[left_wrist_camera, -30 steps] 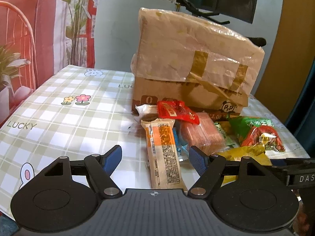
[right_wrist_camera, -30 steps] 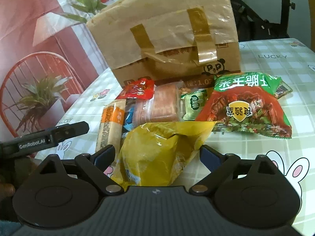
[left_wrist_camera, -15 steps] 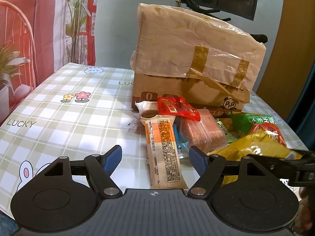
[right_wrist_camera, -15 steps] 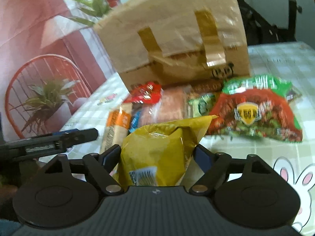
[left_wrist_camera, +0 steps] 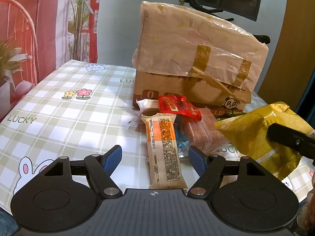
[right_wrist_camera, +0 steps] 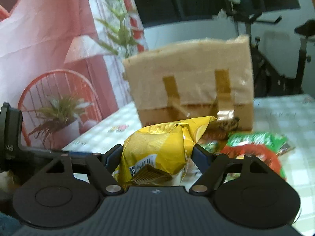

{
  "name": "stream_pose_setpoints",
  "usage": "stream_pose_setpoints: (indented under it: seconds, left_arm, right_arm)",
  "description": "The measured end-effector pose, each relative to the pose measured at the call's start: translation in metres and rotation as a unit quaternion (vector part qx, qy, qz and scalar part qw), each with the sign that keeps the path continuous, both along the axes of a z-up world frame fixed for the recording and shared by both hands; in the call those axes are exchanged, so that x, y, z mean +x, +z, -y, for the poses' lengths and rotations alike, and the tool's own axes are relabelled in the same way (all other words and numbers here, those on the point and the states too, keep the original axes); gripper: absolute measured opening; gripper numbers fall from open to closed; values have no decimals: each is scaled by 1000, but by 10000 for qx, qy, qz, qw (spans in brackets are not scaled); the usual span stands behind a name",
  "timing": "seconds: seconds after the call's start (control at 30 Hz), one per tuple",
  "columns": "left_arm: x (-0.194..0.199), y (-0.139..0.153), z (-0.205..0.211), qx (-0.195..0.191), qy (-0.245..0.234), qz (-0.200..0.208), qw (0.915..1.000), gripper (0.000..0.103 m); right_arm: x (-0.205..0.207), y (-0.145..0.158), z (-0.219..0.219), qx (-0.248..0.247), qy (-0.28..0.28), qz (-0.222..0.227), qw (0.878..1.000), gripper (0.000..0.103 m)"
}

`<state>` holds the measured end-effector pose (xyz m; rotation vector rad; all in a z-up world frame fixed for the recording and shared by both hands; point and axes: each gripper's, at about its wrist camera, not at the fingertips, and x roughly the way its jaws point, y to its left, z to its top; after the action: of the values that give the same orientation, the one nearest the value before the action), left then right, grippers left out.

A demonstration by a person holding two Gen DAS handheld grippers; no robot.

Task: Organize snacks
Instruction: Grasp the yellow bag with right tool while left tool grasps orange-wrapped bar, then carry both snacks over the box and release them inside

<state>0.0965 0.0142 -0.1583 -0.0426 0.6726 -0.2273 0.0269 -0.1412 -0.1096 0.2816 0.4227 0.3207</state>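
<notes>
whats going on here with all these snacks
A person with a gripper in each hand is sorting snacks on a checked tablecloth. The right gripper has its jaws closed on a yellow snack bag, held up off the table. The left gripper is open and empty, hovering just short of a long orange-labelled bar. The other packets lie piled in front of a brown paper bag.

A table under a green-checked cloth point(left_wrist_camera: 59, 102) printed with rabbits and flowers stands before a pink curtain point(left_wrist_camera: 23, 29) with plant motifs, a dark window point(right_wrist_camera: 196, 0) and an exercise bike point(right_wrist_camera: 275, 49) behind.
</notes>
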Motion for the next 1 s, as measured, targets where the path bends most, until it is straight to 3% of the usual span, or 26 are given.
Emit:
stream_pose_setpoints:
  seconds: [0.37,0.57,0.6,0.63,0.67,0.77,1.0]
  left_arm:
    - [34,-19,8,-85,384,-354,9986,71]
    - [38,-29,17,76,235,-455,9987,69]
    - [37,-30,17,115,187,-451,9987,60]
    - [37,-31,18,164,127,-452,9988,42]
    - [36,-32,19,199,7,-456,9988,40]
    - [29,-30,18,369,-11,-367,9986,39]
    - [12,-12,-1,82,147,-19,9999,39]
  right_arm:
    - [-3,-10,18,148,-487,135,9986,77]
    - [-4,-14,23,198,-545,111,9983,77]
    - [-5,-14,24,210,-550,102,9982,77]
    - [-4,-15,25,229,-553,89,9982,77]
    - [-3,-16,26,249,-555,72,9981,77]
    - [-1,-17,25,267,-540,30,9982,77]
    - [-1,-16,26,285,-539,53,9981,77]
